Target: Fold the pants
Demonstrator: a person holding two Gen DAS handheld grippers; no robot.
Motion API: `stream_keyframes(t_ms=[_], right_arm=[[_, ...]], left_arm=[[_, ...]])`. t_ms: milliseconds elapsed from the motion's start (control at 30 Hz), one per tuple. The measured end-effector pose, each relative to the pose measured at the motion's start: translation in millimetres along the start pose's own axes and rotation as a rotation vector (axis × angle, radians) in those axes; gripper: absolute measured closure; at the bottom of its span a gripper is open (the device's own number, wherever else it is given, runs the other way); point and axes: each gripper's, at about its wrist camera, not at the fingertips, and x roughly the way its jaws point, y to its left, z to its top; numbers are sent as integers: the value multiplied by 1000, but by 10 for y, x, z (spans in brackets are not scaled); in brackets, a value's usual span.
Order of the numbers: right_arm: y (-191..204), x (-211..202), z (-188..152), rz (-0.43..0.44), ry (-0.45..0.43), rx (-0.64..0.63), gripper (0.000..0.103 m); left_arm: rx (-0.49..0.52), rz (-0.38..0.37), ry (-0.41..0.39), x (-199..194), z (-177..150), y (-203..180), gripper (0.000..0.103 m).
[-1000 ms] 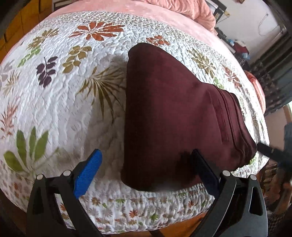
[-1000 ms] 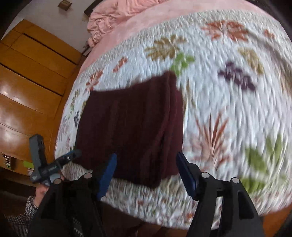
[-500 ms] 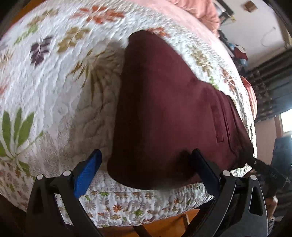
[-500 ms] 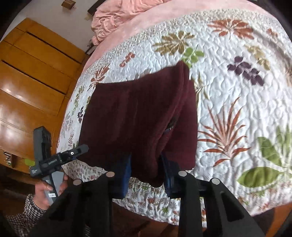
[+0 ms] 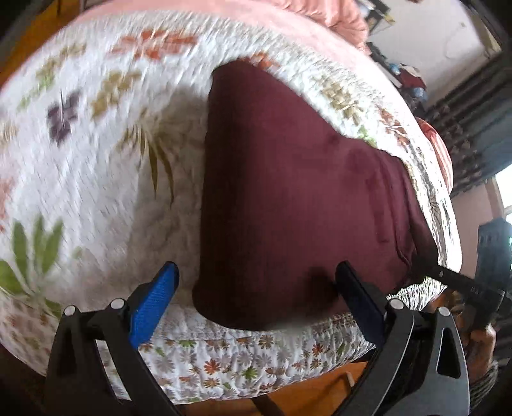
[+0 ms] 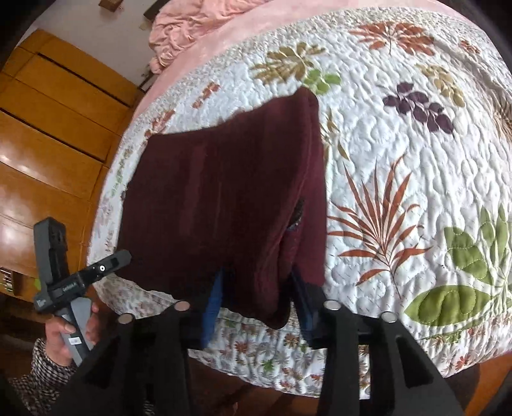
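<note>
Quilted bed (image 6: 400, 179): right gripper (image 6: 256, 297) has just clamped the pants (image 6: 224, 198) corner ahead, ready to fold; left gripper (image 5: 256, 284) stays spread beside them.

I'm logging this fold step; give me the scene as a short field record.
garment: maroon pants, folded, lying near the bed's front edge
surface: floral quilt on the bed
left gripper: open, fingers straddling the pants' near-left corner
right gripper: shut on the pants' near-right corner
beyond the quilt: pink blanket
</note>
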Motion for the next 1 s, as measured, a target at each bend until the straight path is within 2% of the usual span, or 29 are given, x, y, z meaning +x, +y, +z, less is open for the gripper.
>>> stream_keyframes(t_ms=[200,300,467,567,667,700,800,867,933,1000], right_arm=[[131,-314,32,-38,-67,-21,55],[357,-425,53,-10,-86,-87,55],[633,-281,72,-35,-53,-171,55],[609,-102,45,-63,-15,-160,55],[544,62,24,-122,19,-156,57],[530,103,20,-128,24,-154,57],[482,132,13,-119,26,-142,56],[478,65,28,-92,5,-135,56],[446,-39,45,-38,-20,-111,52],[414,-111,89,-19,-41,-91,43]], left_arm=[[102,54,-104,-319,37,-272,5],[125,30,-133,-421,45,-317,5],[129,14,-123,-330,54,-421,5],[121,25,-103,-216,41,-379,5],[114,51,-84,-70,28,-310,5],[125,85,-87,-15,11,-290,5],[128,111,-54,73,-1,-246,5],[103,86,-65,2,14,-225,5],[118,86,-89,-82,42,-267,5],[154,88,-118,-176,69,-348,5]])
